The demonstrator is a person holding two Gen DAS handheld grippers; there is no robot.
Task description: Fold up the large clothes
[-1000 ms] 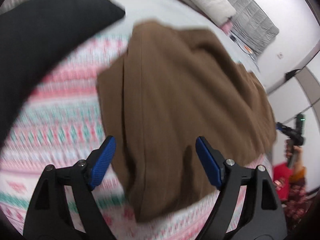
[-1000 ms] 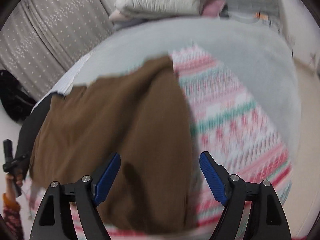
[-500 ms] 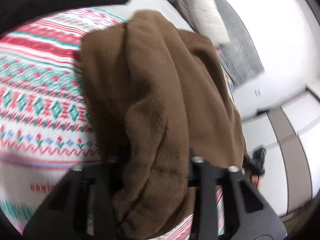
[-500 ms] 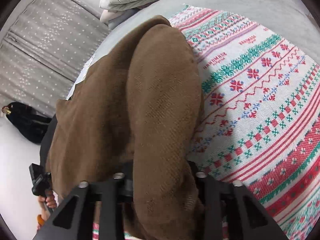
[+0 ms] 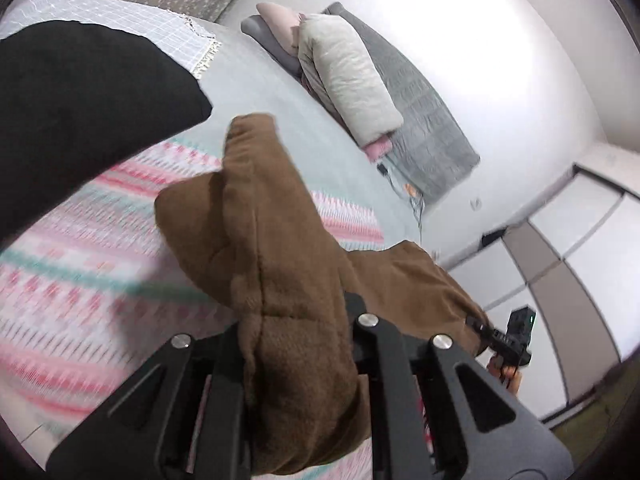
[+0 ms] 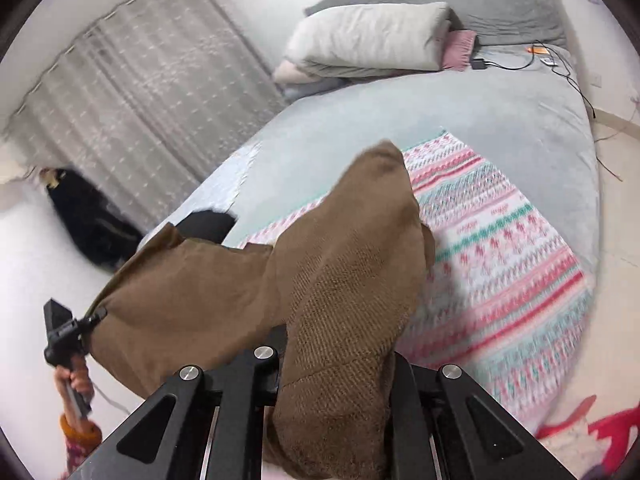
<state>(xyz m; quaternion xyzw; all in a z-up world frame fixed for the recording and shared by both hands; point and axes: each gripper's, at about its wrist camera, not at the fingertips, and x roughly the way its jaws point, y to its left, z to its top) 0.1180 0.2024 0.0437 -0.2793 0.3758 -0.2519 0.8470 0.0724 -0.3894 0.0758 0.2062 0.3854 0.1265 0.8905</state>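
A large brown knitted garment [image 5: 272, 240] hangs lifted over the patterned blanket [image 5: 80, 280] on the bed. My left gripper [image 5: 296, 312] has a bunched fold of it between its jaws, which are still closing; the cloth hides the pads. In the right wrist view the same brown garment [image 6: 352, 248] rises from my right gripper [image 6: 336, 344], also closing on a thick fold. The cloth stretches between both grippers. Each view shows the other gripper gripping the far corner: the right one [image 5: 476, 322] and the left one [image 6: 96, 314].
A black garment [image 5: 80, 100] lies at the left on the grey bed [image 6: 480, 112]. Pillows [image 6: 368, 36] and a quilt are stacked at the head, with a charger and cable [image 6: 478, 64]. A curtain [image 6: 140, 92], a black bag [image 6: 88, 216] and a wardrobe [image 5: 580, 260] surround the bed.
Both grippers went from wide open above the flat garment to closed on its near edge. They then rose, pulling the brown cloth up off the blanket.
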